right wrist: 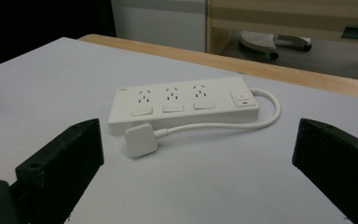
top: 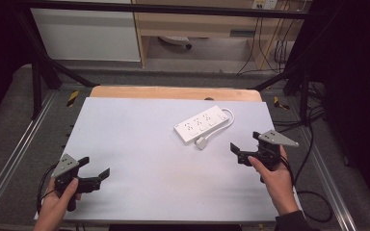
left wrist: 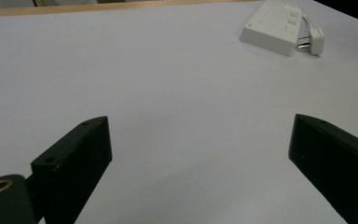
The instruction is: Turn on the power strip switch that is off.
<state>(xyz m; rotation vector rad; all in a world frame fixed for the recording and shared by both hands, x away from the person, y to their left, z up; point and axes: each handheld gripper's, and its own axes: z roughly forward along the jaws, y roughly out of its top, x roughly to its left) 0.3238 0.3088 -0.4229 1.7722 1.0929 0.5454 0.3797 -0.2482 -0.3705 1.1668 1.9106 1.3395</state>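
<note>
The left hand-held gripper sits low over the near left corner of the worktop, gripped from below by the person's left hand, whose forearm comes in from the bottom edge. Its two black jaws stand wide apart with nothing between them, pointing across the worktop toward the right. In the left gripper view, bare white surface stretches ahead of the jaws, and the power strip lies well ahead and to the right, well apart from them.

The right hand-held gripper is held over the near right part of the worktop by the right hand, the wrist angled inward so the jaws point left and slightly away from the person. Its jaws too are spread wide and hold nothing. Just ahead of them lies the white power strip, flat on the worktop, with three sockets in a row and a switch at its far end. Its white cord loops out from that end and curls back along the near side, ending in the plug, which rests on the worktop just beside the strip's front edge, near the left jaw as the right gripper view shows it.
</note>
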